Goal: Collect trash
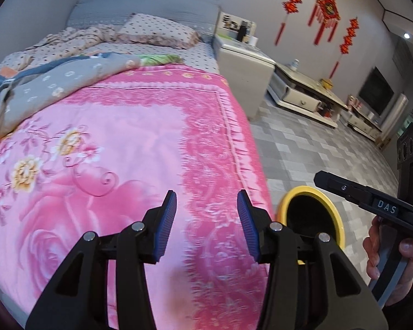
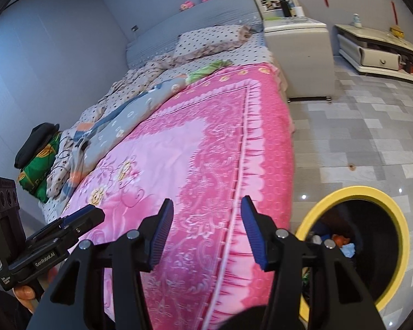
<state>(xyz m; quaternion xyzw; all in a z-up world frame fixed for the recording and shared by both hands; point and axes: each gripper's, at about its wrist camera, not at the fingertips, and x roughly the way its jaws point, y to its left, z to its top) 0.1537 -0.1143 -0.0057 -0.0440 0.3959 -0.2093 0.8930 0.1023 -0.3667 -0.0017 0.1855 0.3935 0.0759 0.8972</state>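
Observation:
A yellow-rimmed trash bin (image 2: pixel 399 236) stands on the floor beside the bed; it holds orange and blue scraps (image 2: pixel 344 243). It also shows in the left wrist view (image 1: pixel 333 203). My left gripper (image 1: pixel 206 220) is open and empty above the pink bedspread (image 1: pixel 124 151). My right gripper (image 2: pixel 206 228) is open and empty above the bed's near edge, left of the bin. The right gripper also shows in the left wrist view (image 1: pixel 320 177), and the left gripper in the right wrist view (image 2: pixel 96 210). No loose trash shows on the pink bedspread.
Rumpled quilts (image 2: pixel 124 115) and a pillow (image 2: pixel 212 41) lie at the bed's far end. Folded green cloth with a black item (image 2: pixel 38 148) sits at the left side. A white nightstand (image 2: pixel 300 52) and low cabinet (image 2: pixel 377 49) stand on the grey tiled floor (image 2: pixel 366 137).

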